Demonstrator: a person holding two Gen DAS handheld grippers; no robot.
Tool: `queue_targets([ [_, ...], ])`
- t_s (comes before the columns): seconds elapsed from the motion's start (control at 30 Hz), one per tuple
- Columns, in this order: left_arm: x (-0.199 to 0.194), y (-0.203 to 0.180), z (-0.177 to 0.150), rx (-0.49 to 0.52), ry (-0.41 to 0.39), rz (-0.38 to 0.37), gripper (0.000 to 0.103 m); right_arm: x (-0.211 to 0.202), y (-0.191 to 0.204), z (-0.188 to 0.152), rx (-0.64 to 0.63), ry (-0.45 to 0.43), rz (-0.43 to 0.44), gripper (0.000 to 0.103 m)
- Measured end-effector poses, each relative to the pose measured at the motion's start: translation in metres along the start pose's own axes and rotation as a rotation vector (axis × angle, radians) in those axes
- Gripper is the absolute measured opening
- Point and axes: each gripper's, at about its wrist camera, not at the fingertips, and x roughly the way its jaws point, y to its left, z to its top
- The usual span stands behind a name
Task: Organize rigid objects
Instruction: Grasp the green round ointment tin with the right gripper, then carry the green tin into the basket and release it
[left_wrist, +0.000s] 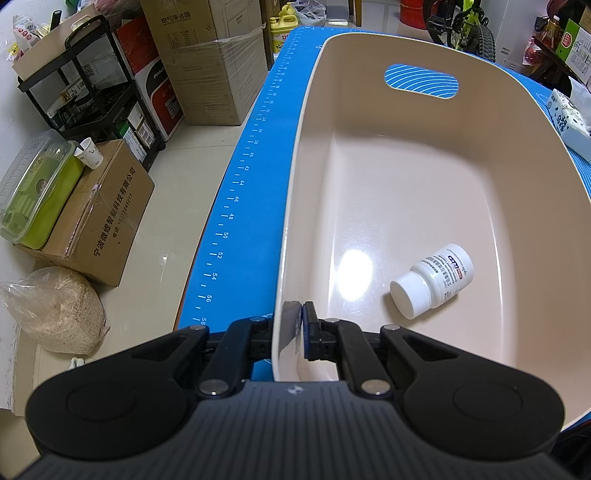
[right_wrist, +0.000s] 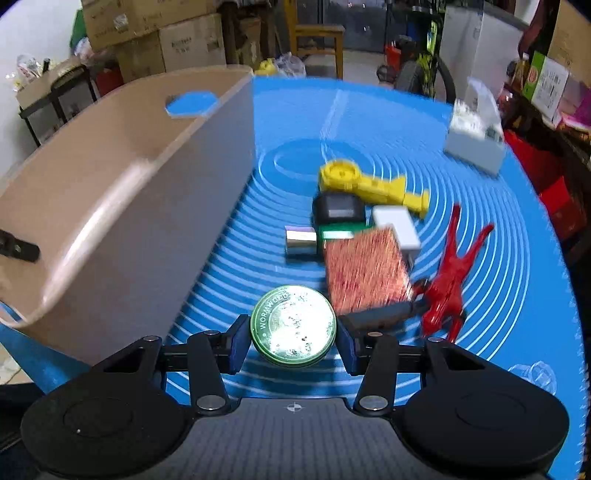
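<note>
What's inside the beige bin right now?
Only a white pill bottle lying on its side in the beige bin. The nearest corner is hidden behind the left tongs.

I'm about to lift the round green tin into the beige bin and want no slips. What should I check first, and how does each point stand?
1. Round green tin sits between the right gripper pads: ok.
2. Pads pressing firmly on the tin: cannot tell.
3. Left gripper clamped on the beige bin rim, steadying it: ok.
4. Free floor inside the bin beside the white pill bottle: ok.
5. Copper-coloured block clear of the tin: cannot tell, it lies very close.
</note>
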Motion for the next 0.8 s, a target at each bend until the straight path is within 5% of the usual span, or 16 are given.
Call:
queue_targets([
  [0.47, 0.0, 0.0, 0.0, 0.0, 0.0, 0.0, 0.01, -0.064, 0.031, 0.077, -0.067, -0.24, 0.049, 0.055],
  [0.8, 0.0, 0.0, 0.0, 0.0, 0.001, 0.0, 0.01, -0.043, 0.108, 0.119, -0.191, -0.241, 0.119, 0.055],
])
